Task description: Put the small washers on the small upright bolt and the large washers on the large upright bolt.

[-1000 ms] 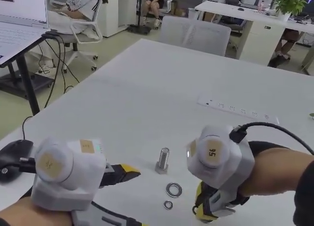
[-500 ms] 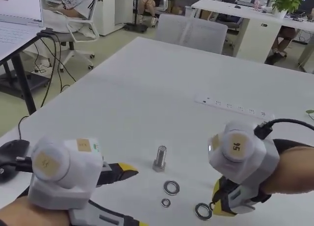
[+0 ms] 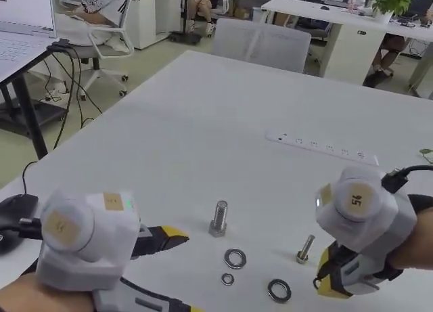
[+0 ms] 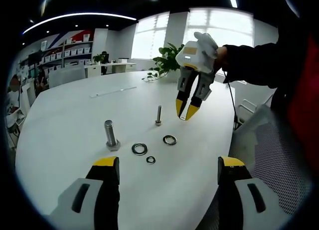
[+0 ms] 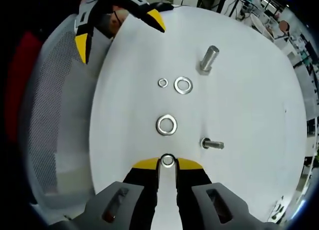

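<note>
- steel small washer (image 5: 168,160) is sitting pinched in the right gripper (image 5: 168,163) jaws, over the counter (image 5: 249,100) beside the small bolt (image 5: 213,144).
- light, thin, slick; probably needing a rim grip.
- left gripper (image 4: 168,163) jaws are hanging spread.

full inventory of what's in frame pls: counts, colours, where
table: 1, white, under everything
large bolt: 1, silver, upright, mid-table
small bolt: 1, silver, upright, right of large bolt
large washers: 2, silver, flat, in front of bolts
small washers: 2, silver, one flat by a large washer, one gripped
power strip: 1, white, far side
chair: 1, grey, beyond table
left gripper: 1, yellow tips, open, left of large bolt
right gripper: 1, yellow tips, shut on small washer
</note>
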Tool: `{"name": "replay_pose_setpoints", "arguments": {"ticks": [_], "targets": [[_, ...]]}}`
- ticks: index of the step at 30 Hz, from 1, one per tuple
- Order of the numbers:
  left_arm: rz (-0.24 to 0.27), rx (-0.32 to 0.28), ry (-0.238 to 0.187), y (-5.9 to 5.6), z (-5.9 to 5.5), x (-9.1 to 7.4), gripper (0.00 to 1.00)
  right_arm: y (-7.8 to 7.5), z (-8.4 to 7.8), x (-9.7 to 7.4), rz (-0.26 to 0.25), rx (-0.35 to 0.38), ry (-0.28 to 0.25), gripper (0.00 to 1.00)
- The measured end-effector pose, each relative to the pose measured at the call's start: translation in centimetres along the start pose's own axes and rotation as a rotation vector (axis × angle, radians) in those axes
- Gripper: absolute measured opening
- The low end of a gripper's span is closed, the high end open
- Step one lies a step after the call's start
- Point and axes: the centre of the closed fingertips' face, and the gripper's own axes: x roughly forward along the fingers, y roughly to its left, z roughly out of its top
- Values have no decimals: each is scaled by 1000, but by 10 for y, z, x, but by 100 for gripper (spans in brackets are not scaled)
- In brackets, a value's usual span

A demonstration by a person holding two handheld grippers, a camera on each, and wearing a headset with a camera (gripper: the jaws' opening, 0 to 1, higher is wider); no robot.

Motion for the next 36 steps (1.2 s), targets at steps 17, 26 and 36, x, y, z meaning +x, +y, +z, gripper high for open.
{"name": "replay_pose_setpoints", "arguments": {"ticks": [17,26,36], "targets": [[-4,-1,13,-1,-2,0,80,-24,-16,-13,-39,43,13,13],[-3,-2,17,-1,-2,-1,80,-41,-4,-25,-67,24,2,13],[0,-3,15,1,-1,-1,80,-54,15,-32,-88,-15,-8,13]]}}
